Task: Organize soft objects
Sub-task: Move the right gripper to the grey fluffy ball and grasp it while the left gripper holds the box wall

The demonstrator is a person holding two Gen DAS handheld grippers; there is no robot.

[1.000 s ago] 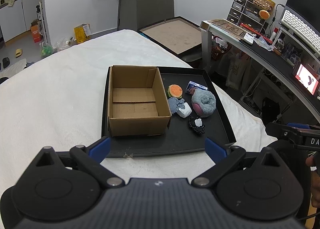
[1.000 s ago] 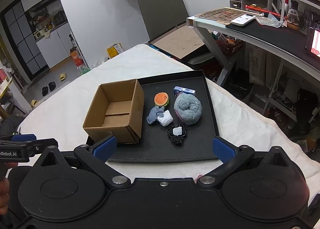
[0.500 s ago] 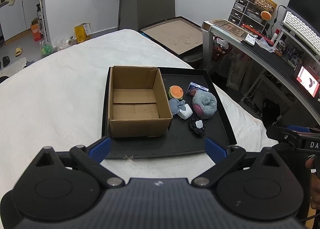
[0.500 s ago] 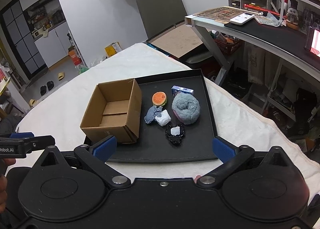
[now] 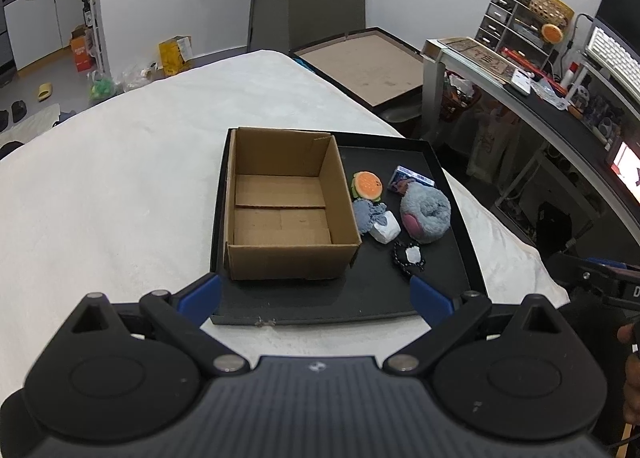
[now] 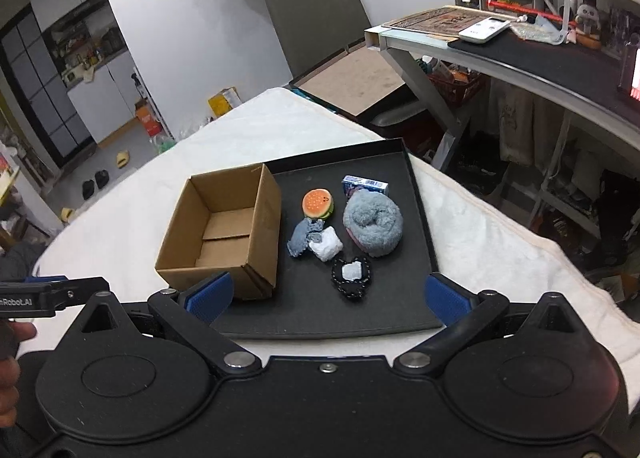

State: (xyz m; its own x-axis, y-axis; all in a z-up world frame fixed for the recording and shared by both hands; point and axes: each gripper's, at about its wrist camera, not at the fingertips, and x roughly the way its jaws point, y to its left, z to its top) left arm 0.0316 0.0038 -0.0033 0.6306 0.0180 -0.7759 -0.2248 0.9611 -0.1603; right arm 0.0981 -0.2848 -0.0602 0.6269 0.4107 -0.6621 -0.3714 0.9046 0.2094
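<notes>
The white-covered table (image 5: 120,186) carries a black tray (image 5: 448,258), and on the tray's left part stands an open cardboard box (image 5: 280,218), empty inside. Right of the box lie the soft things: a grey-pink plush (image 6: 374,228), biggest; a burger toy (image 6: 317,204); a grey-blue cloth bit (image 6: 302,242) touching a white soft block (image 6: 328,244); and a black heart-shaped piece (image 6: 352,274), nearest to the cameras. A small blue card box (image 6: 365,186) sits behind the plush; it looks not soft.

Left hand-held gripper (image 5: 314,294) and right hand-held gripper (image 6: 326,298) are both spread wide, holding nothing, approx. above the tray's near edge.

I judge the task is at the start, w/ nothing in the box yet. The next move prob. calls for lowering the right one over one soft item, e.g. the heart piece, and pinching gently, w/o pushing the neighbours.
</notes>
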